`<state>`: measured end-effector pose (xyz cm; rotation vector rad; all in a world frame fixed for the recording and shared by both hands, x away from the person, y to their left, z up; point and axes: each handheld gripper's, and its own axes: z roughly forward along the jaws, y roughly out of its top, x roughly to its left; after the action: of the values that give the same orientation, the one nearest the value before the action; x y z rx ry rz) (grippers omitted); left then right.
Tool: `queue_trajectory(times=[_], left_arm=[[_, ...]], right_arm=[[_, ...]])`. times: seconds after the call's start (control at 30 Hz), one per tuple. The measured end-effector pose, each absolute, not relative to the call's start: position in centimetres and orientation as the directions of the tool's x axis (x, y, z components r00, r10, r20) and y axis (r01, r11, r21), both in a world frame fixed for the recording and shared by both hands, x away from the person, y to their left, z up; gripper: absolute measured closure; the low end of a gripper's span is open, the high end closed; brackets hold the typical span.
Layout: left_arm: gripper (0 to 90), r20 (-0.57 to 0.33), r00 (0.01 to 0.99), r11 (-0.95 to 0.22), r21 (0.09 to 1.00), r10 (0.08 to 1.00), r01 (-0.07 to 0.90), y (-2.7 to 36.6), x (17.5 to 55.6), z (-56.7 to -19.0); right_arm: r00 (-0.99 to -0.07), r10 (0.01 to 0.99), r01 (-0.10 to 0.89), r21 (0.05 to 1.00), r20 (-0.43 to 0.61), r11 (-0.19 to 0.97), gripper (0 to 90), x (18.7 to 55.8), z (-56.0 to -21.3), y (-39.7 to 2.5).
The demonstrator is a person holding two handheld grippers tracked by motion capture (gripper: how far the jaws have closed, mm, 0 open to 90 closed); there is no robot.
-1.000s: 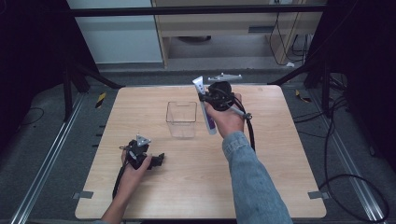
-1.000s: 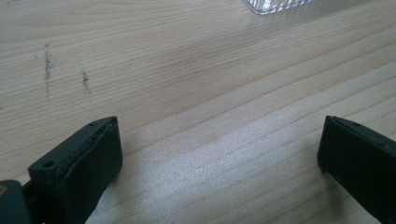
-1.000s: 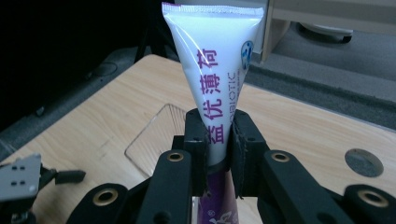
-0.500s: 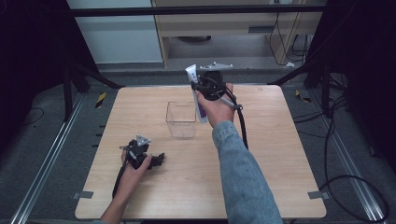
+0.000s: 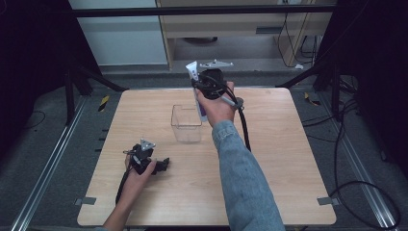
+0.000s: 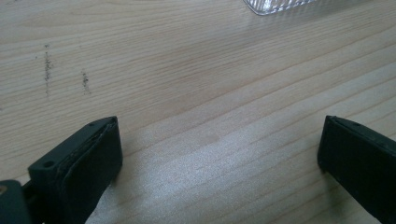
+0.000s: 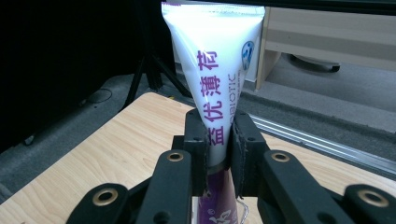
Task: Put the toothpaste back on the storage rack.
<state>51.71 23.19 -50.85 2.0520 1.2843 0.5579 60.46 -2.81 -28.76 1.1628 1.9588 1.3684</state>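
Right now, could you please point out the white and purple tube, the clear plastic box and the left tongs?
white and purple tube (image 7: 219,70): right gripper view, white upper body.
clear plastic box (image 5: 186,131): high view, near wall.
left tongs (image 5: 162,165): high view, between the tips.

I see a blue denim sleeve (image 5: 240,178) on my right arm; both grippers are black, with grey three-cornered plates and black cables.

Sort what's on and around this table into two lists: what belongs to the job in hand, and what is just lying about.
In the job:
- white and purple tube, clamped upright in the right claw
- clear plastic box, on the table beside that hand

Lying about:
- left claw, open, resting low over bare table
- yellow and black item on the floor
- cables on the floor
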Motion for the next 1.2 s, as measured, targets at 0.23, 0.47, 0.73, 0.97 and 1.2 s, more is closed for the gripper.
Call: queue_trajectory(times=[0.23, 0.47, 0.73, 0.97, 1.2], left_arm=[[0.0, 0.017, 0.432, -0.314, 0.712, 0.902, 0.628, 23.2, 51.7, -50.9], [0.0, 0.016, 0.434, -0.315, 0.713, 0.901, 0.627, 23.2, 51.7, -50.9], [0.0, 0.018, 0.438, -0.319, 0.712, 0.899, 0.626, 23.2, 51.7, -50.8], [0.0, 0.017, 0.437, -0.318, 0.712, 0.899, 0.626, 23.2, 51.7, -50.8], [0.0, 0.017, 0.437, -0.318, 0.712, 0.899, 0.626, 23.2, 51.7, -50.8]], right_arm=[[-0.524, 0.85, 0.348, 0.925, 0.059, 0.15, 78.5, 61.0, -28.2, -2.1], [-0.516, 0.856, 0.332, 0.931, 0.045, 0.152, 78.5, 62.2, -28.2, -1.5], [-0.507, 0.861, 0.313, 0.94, 0.043, 0.137, 78.4, 62.7, -28.4, -0.9], [-0.498, 0.867, 0.301, 0.944, 0.037, 0.132, 78.4, 63.2, -28.9, -0.5], [-0.498, 0.867, 0.287, 0.949, 0.033, 0.129, 78.4, 63.4, -29.1, -0.2]])
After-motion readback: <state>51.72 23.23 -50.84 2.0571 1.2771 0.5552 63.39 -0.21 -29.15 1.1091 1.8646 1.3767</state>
